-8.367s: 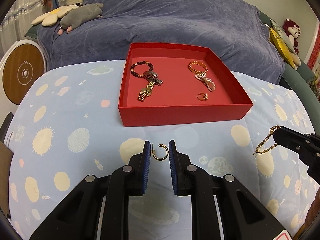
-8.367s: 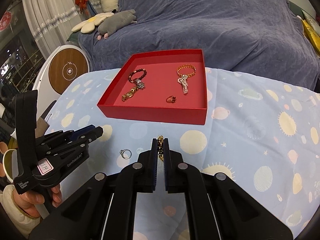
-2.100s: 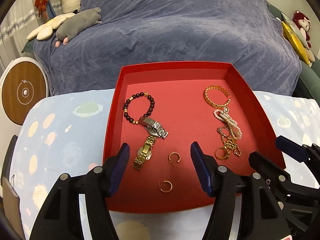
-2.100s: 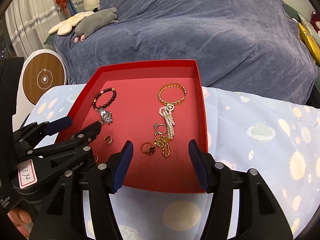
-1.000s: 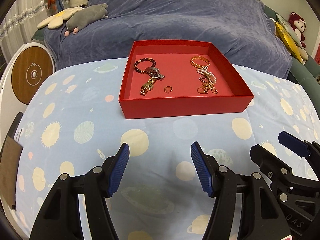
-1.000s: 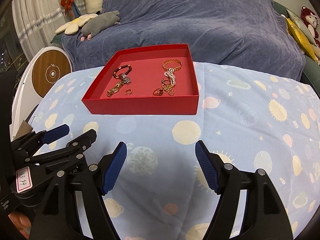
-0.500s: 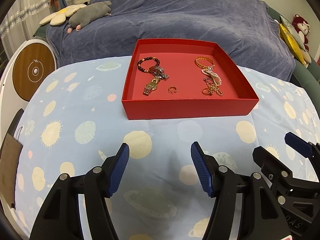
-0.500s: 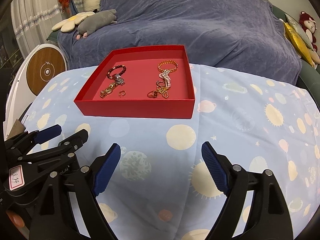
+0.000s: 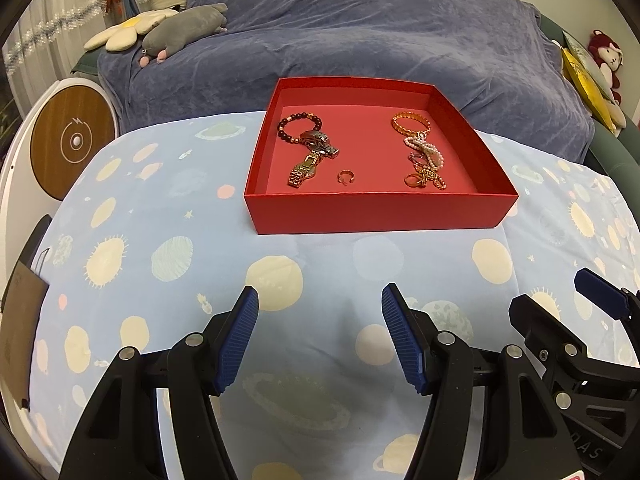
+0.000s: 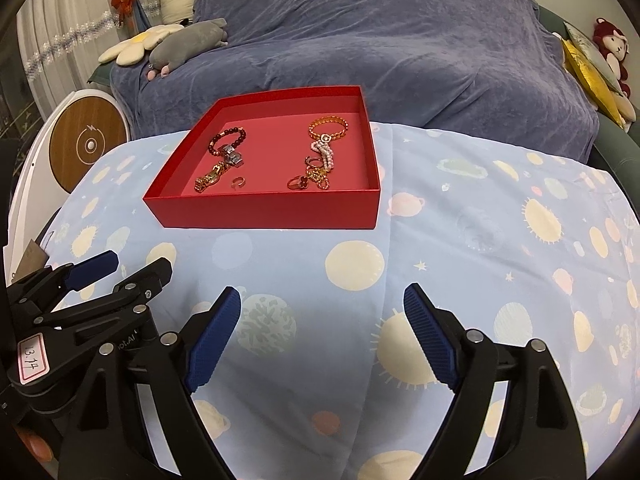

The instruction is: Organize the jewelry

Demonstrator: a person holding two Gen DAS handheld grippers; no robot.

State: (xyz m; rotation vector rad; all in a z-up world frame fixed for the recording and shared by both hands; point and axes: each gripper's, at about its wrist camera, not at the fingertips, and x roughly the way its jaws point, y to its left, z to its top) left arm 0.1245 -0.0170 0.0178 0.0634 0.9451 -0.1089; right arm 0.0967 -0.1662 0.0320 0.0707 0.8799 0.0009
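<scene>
one red tray (image 9: pixel 376 210) sits on the table (image 9: pixel 160 248), which is covered by a pale blue cloth printed with planets and suns. all the jewelry lies inside the tray in two groups.

on the left side there are one dark beaded bracelet (image 9: pixel 298 126), one silver watch (image 9: pixel 320 144) lying over the bracelet's near edge, and one gold watch (image 9: pixel 304 170) running on from it toward the front wall. one small gold hoop earring (image 9: pixel 345 177) lies alone near the middle, just beside the gold watch.

on the right side there are one gold bangle (image 9: pixel 410 123) at the back, one pearl bracelet (image 9: pixel 426 151) touching it, and then a tangle with a gold chain (image 9: pixel 434 178) and one gold ring (image 9: pixel 413 179) at the near end. in the right wrist view that ring (image 10: pixel 298 183) shows a dark red flower. the tangle seems to hold one more small ring, but it is too fine to count surely.

two claws hover over the cloth, well short of the tray. the left claw (image 9: pixel 316 336) is spread with nothing between its blue pads. the right claw (image 10: pixel 320 334) is spread wider, its jaws having just been opening, and it holds nothing.

behind the table, one blue-covered sofa (image 9: pixel 360 32) carries one grey plush toy (image 9: pixel 184 32) and one flower-shaped cushion (image 9: pixel 128 32).
</scene>
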